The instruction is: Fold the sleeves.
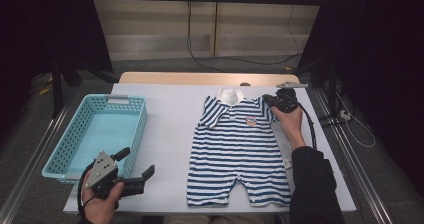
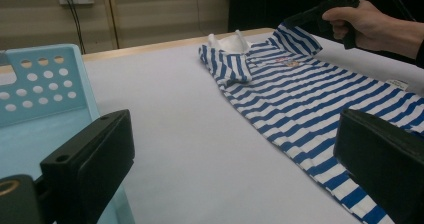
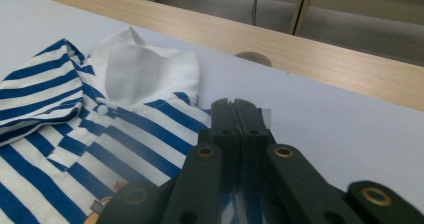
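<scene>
Pinching the romper's right sleeve with my right gripper, left gripper fingers spread and idle, I judge folding barely begun, basket unused.

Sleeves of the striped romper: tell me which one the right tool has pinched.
The sleeve on the high view's right, lifted off the table in the shut right tool. The other sleeve lies flat, untouched, on the basket side.

One striped romper lies on the table; one blue basket sits well left of that romper. Two grippers: left gripper, right gripper.
</scene>
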Demonstrator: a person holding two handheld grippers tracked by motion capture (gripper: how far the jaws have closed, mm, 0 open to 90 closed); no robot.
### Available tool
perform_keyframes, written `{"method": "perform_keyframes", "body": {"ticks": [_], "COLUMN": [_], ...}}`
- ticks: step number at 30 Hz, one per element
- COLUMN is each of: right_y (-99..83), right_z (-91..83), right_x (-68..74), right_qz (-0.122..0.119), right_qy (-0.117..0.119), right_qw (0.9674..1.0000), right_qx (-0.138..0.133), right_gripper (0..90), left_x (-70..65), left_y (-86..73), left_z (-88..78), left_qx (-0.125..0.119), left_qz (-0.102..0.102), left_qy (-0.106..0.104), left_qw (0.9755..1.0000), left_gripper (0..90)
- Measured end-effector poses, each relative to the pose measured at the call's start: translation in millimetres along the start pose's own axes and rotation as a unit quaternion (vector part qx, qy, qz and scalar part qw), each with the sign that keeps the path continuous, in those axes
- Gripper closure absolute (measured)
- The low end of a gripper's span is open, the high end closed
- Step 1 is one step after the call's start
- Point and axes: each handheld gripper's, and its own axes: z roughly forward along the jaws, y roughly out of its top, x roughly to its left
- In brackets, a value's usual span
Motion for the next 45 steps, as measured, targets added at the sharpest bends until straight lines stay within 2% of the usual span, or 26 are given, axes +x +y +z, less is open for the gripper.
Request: {"method": "perform_keyframes", "body": {"ticks": [6, 8, 19, 25, 34, 39, 40, 41, 45], "right_y": [1.2, 1.0, 2.0, -1.2, -6.5, -9.7, -10.0, -10.3, -11.8], "right_z": [5.3, 8.2, 25.2, 31.4, 37.7, 43.5, 44.0, 44.5, 46.6], "right_x": [8.9, 10.9, 25.2, 27.0, 31.8, 34.8, 35.2, 35.4, 37.4], "right_qz": [-0.001, -0.001, 0.003, 0.008, -0.005, -0.010, -0.007, -0.006, -0.009], "right_qy": [0.007, 0.010, 0.014, 0.013, 0.020, 0.019, 0.018, 0.018, 0.029], "right_qw": [1.0000, 1.0000, 0.9999, 0.9998, 0.9992, 0.9989, 0.9989, 0.9988, 0.9980], "right_qx": [0.003, 0.000, 0.009, 0.015, 0.035, 0.041, 0.044, 0.044, 0.055], "right_gripper": [89.5, 89.6, 89.6, 89.5, 89.1, 87.0, 87.0, 87.0, 84.8], "left_x": [-0.6, 0.8, -1.8, -2.1, -1.6, -1.8, -0.8, -1.4, -1.6], "left_y": [0.0, 0.1, -0.6, -0.8, -0.7, -0.9, -0.7, -1.0, -1.1], "left_z": [0.5, 0.1, 1.0, 1.4, 1.4, 1.8, 1.2, 2.0, 2.0], "left_qx": [-0.002, 0.007, 0.002, 0.002, 0.004, 0.002, 0.007, 0.001, 0.001], "left_qz": [-0.002, 0.008, 0.002, -0.003, 0.005, 0.001, 0.008, 0.002, 0.004], "left_qy": [-0.002, 0.000, -0.003, -0.005, -0.003, -0.004, -0.003, -0.004, -0.004], "left_qw": [1.0000, 0.9999, 1.0000, 1.0000, 1.0000, 1.0000, 0.9999, 1.0000, 1.0000], "left_gripper": [3.1, 3.1, 3.1, 3.1, 3.1, 3.1, 3.1, 3.1, 3.1]}}
